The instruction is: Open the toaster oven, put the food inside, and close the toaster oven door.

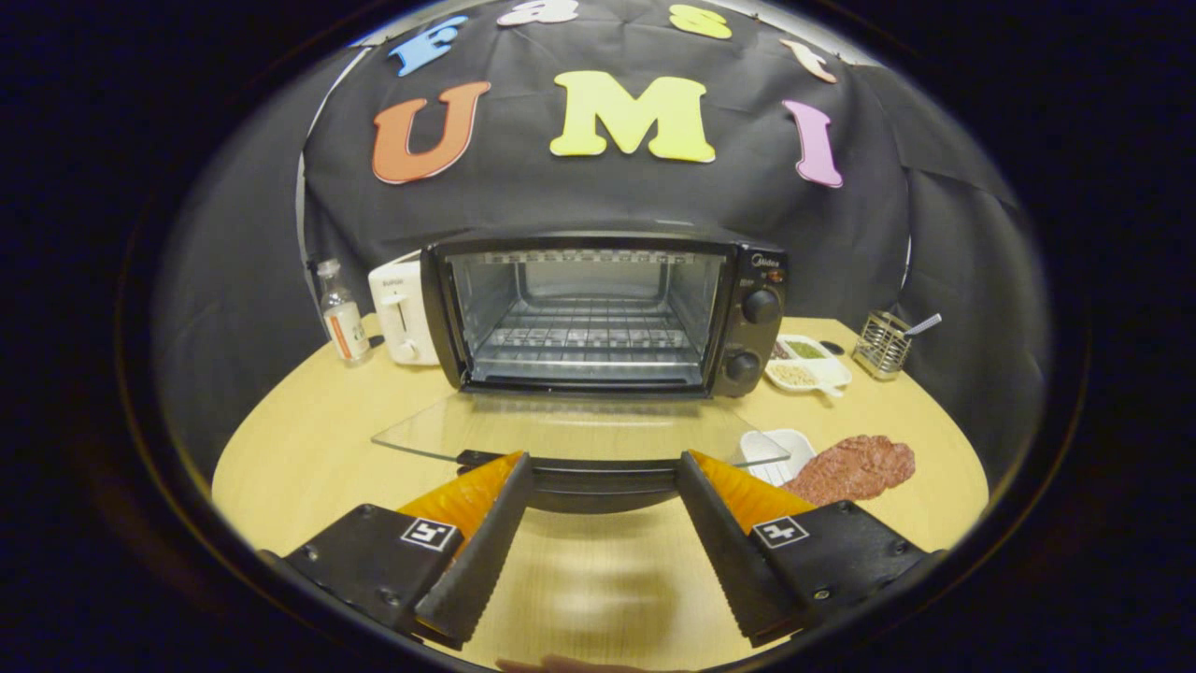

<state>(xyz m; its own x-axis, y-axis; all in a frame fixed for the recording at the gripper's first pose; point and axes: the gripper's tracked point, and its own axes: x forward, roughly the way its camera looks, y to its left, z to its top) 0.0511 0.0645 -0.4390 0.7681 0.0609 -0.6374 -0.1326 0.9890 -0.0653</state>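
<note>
Two ribbed fingers of the gripper are standing wide apart in the gripper view, gripping nothing; the dark handle of the lowered door is lying just ahead of the fingertips, spanning the gap between them. Whether the tips are touching it, I cannot tell. The toaster oven, a black metal box with two round knobs on its right panel, is sitting open at the middle of the pale wood-grain table. Its glass door is lying flat and transparent toward the gripper. Inside, a wire rack is showing against shiny walls. The food, a flat reddish-brown slab of meat with a rough surface, is resting on the table to the right of the door, beside a small white dish.
</note>
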